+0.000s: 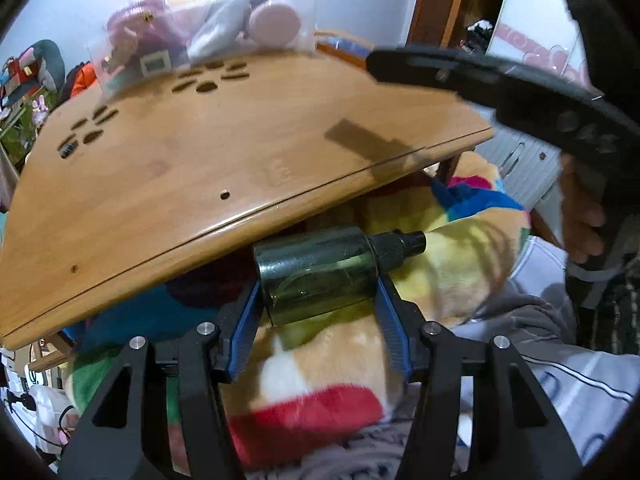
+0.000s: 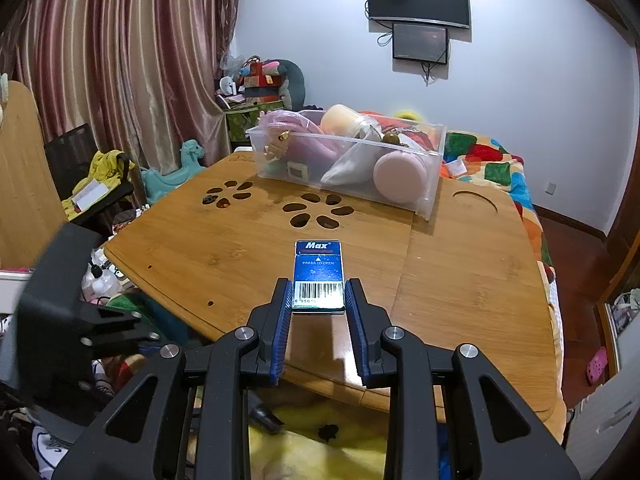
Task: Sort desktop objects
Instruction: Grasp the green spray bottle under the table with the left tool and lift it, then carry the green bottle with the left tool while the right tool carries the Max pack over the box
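Observation:
My left gripper (image 1: 318, 280) is shut on a dark green bottle (image 1: 316, 270) with a black cap, held sideways below the front edge of the wooden table (image 1: 200, 168). My right gripper (image 2: 318, 294) is shut on a blue Max box (image 2: 319, 276), held above the near part of the table (image 2: 460, 280). A clear plastic bin (image 2: 430, 184) at the table's far side holds a pink pouch, a round pink case and other items; it also shows in the left wrist view (image 1: 200, 40). The right gripper's body (image 1: 520, 88) shows at the upper right of the left wrist view.
The table has flower-shaped cutouts (image 2: 316, 210) in front of the bin. A colourful blanket (image 1: 460, 248) lies under the table edge and on the bed (image 2: 492, 164) behind. Curtains (image 2: 120, 60) and cluttered items stand to the left. The left gripper's body (image 2: 60, 312) shows at left.

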Available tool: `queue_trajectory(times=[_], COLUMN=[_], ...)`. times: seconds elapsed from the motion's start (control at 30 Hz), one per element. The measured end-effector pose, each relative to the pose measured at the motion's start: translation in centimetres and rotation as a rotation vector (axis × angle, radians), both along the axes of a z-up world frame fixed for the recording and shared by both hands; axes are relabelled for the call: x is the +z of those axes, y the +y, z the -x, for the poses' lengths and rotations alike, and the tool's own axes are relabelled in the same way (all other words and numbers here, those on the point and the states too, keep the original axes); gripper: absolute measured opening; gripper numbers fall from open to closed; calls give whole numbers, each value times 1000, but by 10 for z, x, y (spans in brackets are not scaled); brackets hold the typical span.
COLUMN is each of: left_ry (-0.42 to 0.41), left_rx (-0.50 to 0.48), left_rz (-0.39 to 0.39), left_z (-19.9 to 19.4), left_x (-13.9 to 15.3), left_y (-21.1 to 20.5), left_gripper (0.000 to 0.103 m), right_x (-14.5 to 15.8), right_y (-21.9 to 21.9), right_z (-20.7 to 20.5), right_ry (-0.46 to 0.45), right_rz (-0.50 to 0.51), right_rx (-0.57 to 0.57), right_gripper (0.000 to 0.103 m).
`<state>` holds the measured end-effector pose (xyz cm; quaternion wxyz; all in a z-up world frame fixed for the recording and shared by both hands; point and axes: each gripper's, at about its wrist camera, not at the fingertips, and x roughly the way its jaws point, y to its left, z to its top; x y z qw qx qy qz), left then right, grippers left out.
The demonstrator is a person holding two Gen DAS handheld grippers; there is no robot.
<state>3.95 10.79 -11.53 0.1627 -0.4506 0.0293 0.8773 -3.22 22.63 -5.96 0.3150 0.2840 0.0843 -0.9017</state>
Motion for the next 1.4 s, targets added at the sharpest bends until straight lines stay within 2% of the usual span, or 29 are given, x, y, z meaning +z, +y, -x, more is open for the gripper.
queue_trajectory(times=[0.3,0.6,0.87,1.07,1.3,1.4], left_ry=[115,223,285,346,357,360], left_rx=[18,69,124,153,186,191], left_rz=[-36,-52,-68,-80,-130,-127], left_z=[-12,12,54,91,133,146], left_x=[43,78,101,122,133,135], left_y=[-4,-26,-48,-62,-77,-79], left_gripper=[55,55,55,55,55,55], right_x=[15,33,48,60,70,71], right_y=[8,11,5,-5,-20,-24], right_z=[-6,-1,19,50,86,99], right_ry=[34,68,92,96,103,99], right_rz=[23,27,0,-15,-29,-31], right_rx=[-22,-45,-47,-42,-34,-36], right_gripper=[24,24,24,24,24,24])
